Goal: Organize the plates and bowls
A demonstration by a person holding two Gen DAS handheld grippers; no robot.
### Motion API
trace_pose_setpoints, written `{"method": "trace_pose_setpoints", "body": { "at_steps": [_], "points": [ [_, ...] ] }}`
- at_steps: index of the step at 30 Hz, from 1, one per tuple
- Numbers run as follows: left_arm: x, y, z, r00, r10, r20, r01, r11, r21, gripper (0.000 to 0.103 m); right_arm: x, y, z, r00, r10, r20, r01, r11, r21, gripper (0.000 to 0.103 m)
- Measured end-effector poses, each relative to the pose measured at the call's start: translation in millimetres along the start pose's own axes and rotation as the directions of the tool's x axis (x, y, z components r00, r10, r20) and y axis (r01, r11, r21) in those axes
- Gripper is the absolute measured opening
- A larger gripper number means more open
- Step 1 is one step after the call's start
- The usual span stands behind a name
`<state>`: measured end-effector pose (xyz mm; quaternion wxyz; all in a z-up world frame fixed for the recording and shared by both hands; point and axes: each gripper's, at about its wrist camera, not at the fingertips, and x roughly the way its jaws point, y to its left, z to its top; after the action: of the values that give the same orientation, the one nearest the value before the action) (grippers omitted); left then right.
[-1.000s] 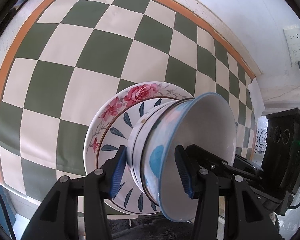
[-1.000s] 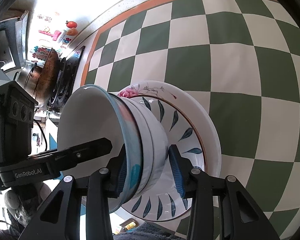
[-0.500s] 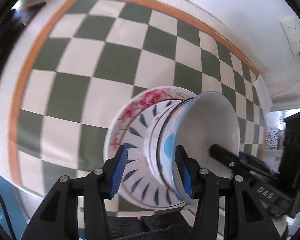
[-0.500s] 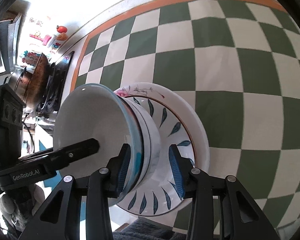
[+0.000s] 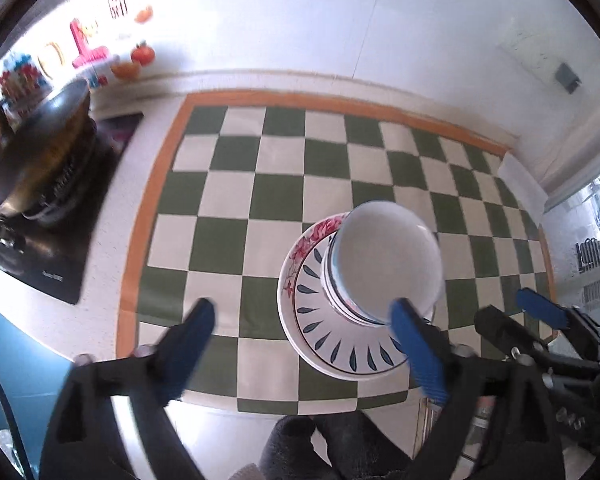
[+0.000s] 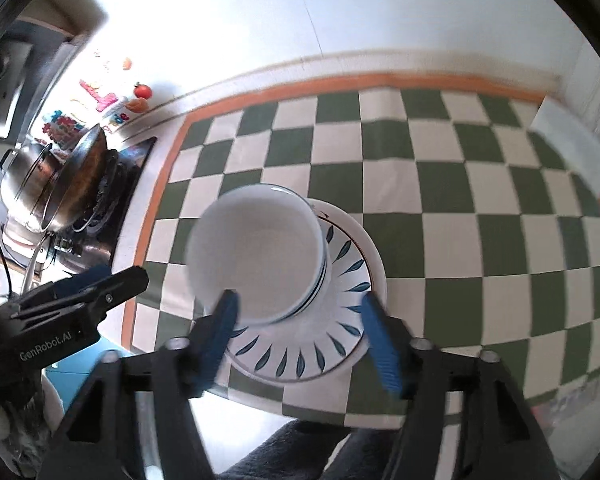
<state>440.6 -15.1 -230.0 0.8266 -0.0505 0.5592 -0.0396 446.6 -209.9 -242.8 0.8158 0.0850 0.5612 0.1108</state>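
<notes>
A stack of white bowls (image 5: 384, 264) (image 6: 256, 256) stands on a blue-leaf plate (image 5: 320, 328) (image 6: 340, 320), which lies on a rose-pattern plate (image 5: 312, 236) on the green-and-white checked cloth (image 5: 260, 200). My left gripper (image 5: 300, 344) is open and empty, raised above and in front of the stack. My right gripper (image 6: 300, 332) is open and empty, also pulled back above the stack. Each gripper shows at the edge of the other's view: the right one (image 5: 540, 320), the left one (image 6: 96, 284).
A stove with a wok and a steel pot (image 5: 36, 160) (image 6: 56, 184) stands at the left of the counter. A white wall with stickers (image 5: 92, 48) runs behind. The counter's front edge (image 5: 220, 408) is near the plates.
Both grippers have let go of the bowls, opened wide and pulled up and back. The bowl stack now stands upright on the plates.
</notes>
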Motion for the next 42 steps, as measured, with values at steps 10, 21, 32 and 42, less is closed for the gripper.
{"method": "trace_pose_setpoints", "body": {
  "at_steps": [10,21,32,42],
  "points": [
    [-83.7,-9.0,-38.0,0.981,0.043,0.191,-0.047,0.999,0.018,0.101,-107.9,38.2,-41.2,0.963,-0.154,0.22,0.17,0.984,-0.052,0.097],
    [-178.6,-27.4,-110.0,0.943,0.057,0.327,-0.07,0.997,0.031,0.101,-216.6,54.3,-111.8,0.925,-0.113,0.362,0.138,0.989,-0.045,0.099],
    [-272.4,-39.3,-190.3,0.897,0.069,0.437,-0.084,0.996,0.014,0.101,-331.1,63.2,-209.1,0.873,-0.107,0.476,0.15,0.987,-0.054,0.101],
    [-313.3,-41.9,-233.5,0.865,0.065,0.497,-0.092,0.995,0.029,0.101,-391.8,70.3,-264.8,0.838,-0.128,0.53,0.168,0.985,-0.028,0.101]
  ]
}}
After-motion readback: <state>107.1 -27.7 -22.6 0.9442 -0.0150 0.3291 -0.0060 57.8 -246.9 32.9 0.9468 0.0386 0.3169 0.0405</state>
